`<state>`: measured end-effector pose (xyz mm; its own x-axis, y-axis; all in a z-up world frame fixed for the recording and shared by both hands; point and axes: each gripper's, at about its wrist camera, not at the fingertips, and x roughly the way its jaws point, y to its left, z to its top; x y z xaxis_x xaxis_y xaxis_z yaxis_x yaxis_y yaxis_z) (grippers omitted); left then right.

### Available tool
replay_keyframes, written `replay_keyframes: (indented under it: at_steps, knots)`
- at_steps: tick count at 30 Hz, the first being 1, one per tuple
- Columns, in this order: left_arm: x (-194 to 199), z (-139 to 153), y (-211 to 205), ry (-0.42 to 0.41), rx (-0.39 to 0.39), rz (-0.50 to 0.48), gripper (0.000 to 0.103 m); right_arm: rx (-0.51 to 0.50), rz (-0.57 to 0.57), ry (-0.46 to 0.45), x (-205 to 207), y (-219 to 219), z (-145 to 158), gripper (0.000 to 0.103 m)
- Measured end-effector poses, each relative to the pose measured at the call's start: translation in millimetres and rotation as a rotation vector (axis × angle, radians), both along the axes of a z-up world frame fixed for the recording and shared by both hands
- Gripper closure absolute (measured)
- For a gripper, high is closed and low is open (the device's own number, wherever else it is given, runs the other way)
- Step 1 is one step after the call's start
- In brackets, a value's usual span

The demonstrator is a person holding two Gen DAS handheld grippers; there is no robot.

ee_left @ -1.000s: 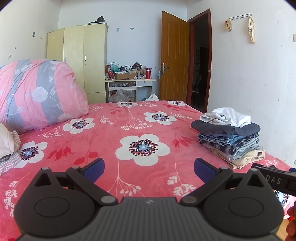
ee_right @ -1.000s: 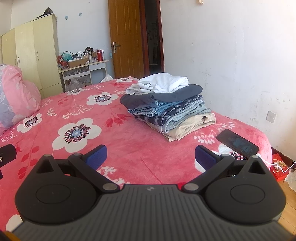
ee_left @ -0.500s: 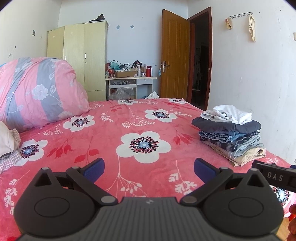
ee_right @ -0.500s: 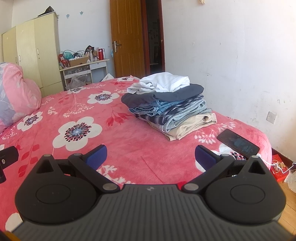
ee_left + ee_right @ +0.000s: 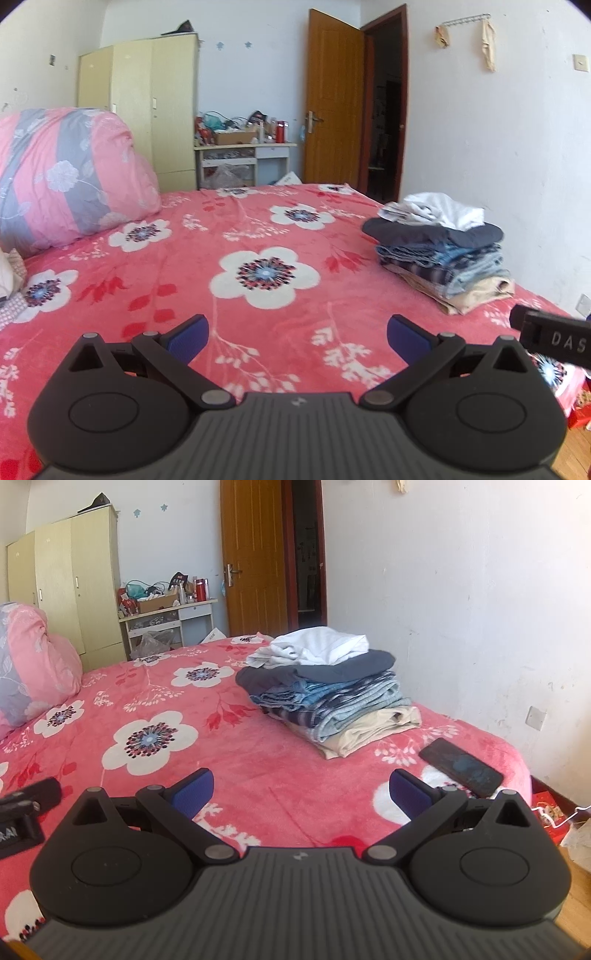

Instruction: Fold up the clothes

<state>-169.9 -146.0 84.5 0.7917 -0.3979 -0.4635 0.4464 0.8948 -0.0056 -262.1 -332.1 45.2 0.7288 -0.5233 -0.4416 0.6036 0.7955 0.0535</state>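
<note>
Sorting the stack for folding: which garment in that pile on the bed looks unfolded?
The white garment on top of the pile: it lies crumpled, while the dark, denim and beige pieces beneath lie in flat folded layers.

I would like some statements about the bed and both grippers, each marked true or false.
1. The left gripper is open and holds nothing. True.
2. The white garment lies on top of the clothes pile. True.
3. The phone rests on top of the pile. False: it lies on the bedspread, beside the pile.
4. The right gripper is shut on a garment. False: its fingers are apart and empty.
5. The door is closed. False: it stands open.
</note>
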Motion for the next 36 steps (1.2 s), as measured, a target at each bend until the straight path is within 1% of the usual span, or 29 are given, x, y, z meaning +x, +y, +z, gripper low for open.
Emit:
replay_keyframes:
  at_steps: [3, 8, 13, 20, 36]
  knots:
    - [-6, -4, -10, 0.005, 0.004, -0.023, 0.000, -0.013, -0.024, 0.002, -7, -7, 2, 0.001]
    - [-16, -7, -22, -0.003, 0.008, -0.041, 0.000, -0.007, -0.057, 0.006, -16, -20, 1, 0.001]
    - [-23, -9, -30, 0.000, 0.002, -0.055, 0.000, -0.008, -0.066, 0.021, -22, -25, -2, 0.001]
    - [-34, -15, -42, 0.004, 0.015, -0.087, 0.000, -0.004, -0.085, 0.039, -32, -30, -10, 0.001]
    - [-37, -19, -46, 0.018, 0.022, -0.092, 0.000, 0.005, -0.080, 0.062, -34, -28, -18, 0.001]
